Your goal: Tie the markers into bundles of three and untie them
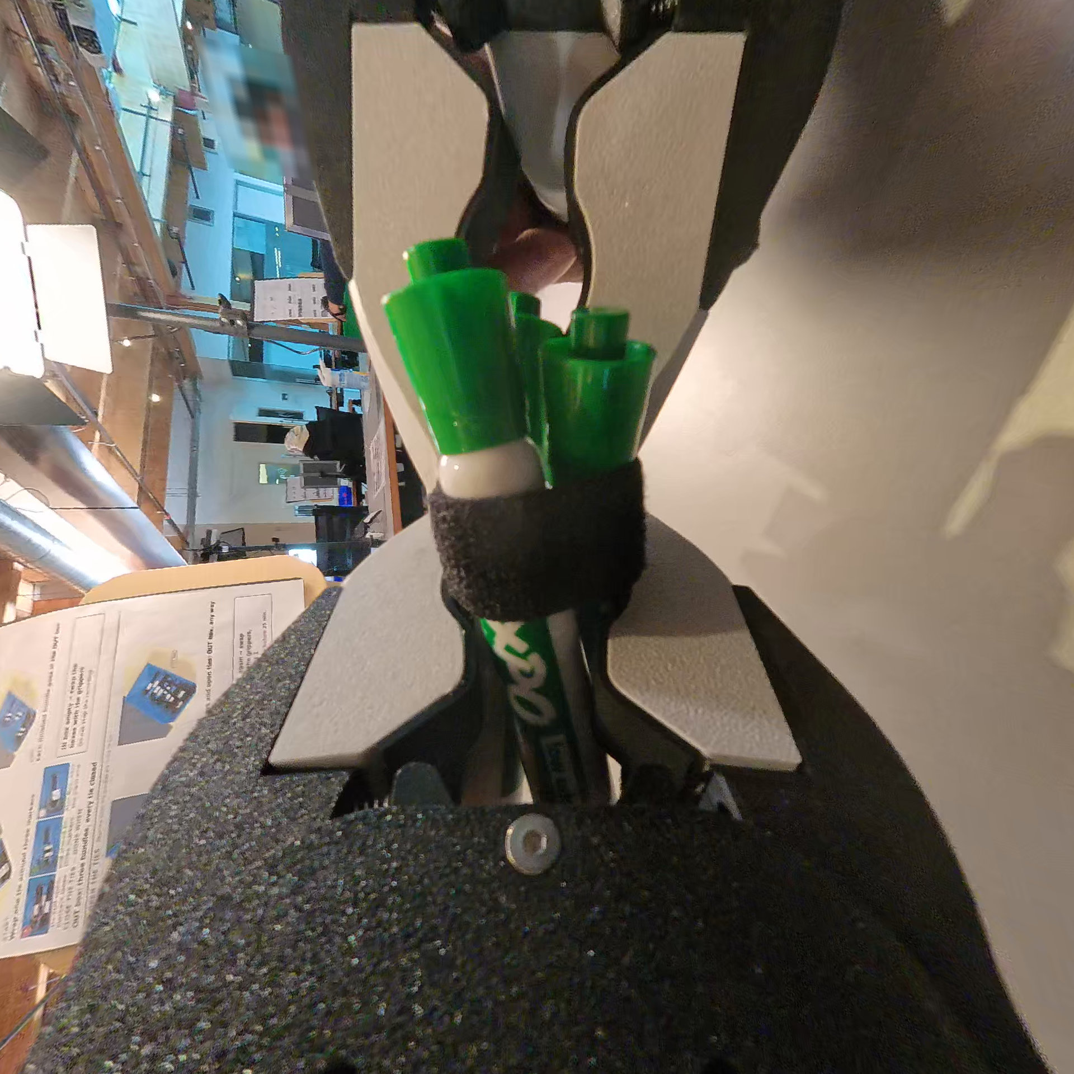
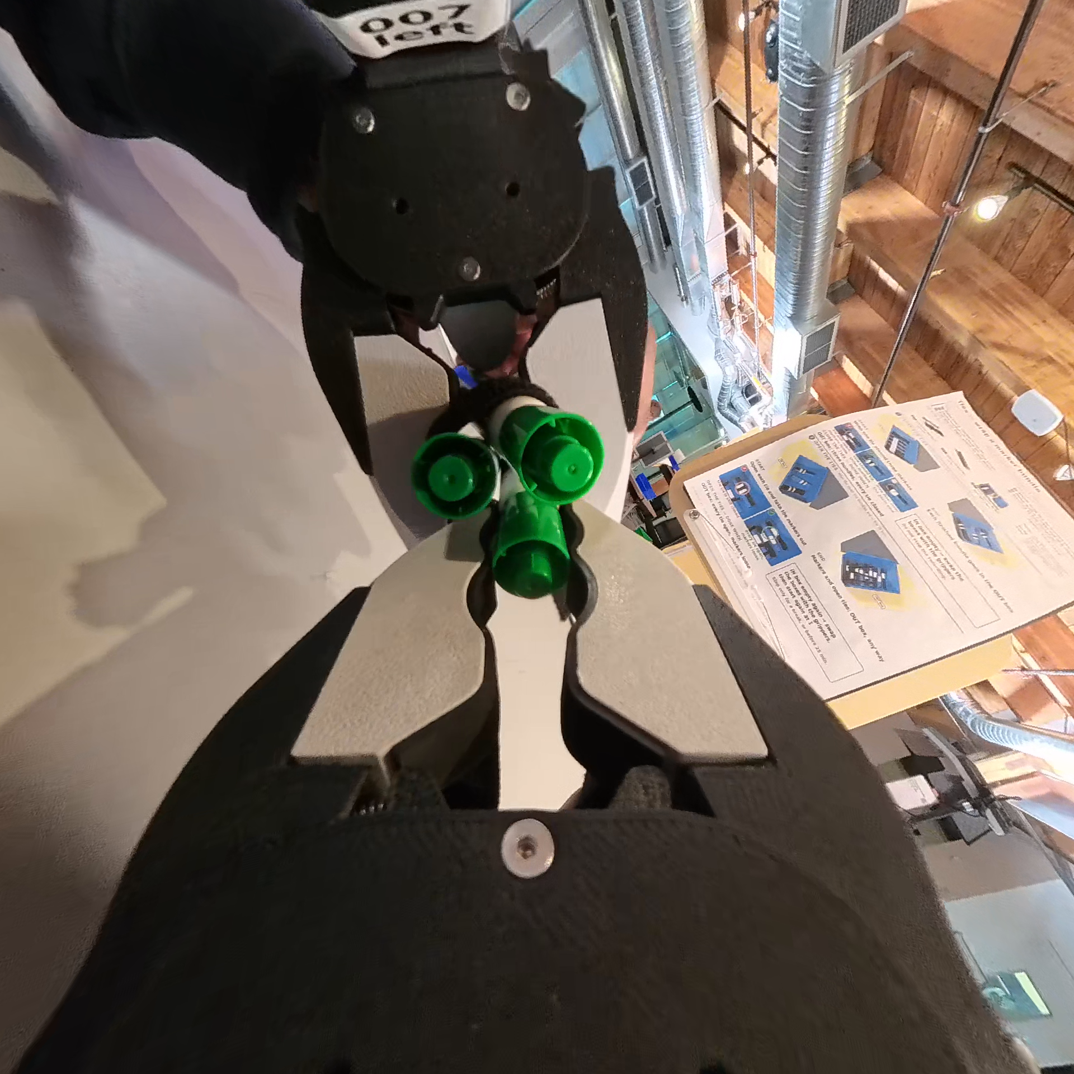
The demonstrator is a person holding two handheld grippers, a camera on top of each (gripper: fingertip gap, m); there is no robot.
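place: big workshop or lab | clues: shiny air pipes point(image 2: 808, 174), wooden ceiling point(image 2: 941, 244), desks with screens point(image 1: 325, 465), picture instruction sheet point(image 2: 883, 546)

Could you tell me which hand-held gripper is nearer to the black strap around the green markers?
Left. The left hand-held gripper grips the bundle right at the black strap; the right hand-held gripper closes on one marker's green cap, beyond the strap.

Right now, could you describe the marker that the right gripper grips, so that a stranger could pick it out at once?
Find the two grey-fingered grippers that face each other, with a bundle of three green-capped markers between them, wrapped by a black fuzzy strap. The right gripper clamps one green marker cap. It is the lowest of the three in the right wrist view; its two neighbours are outside those fingers.
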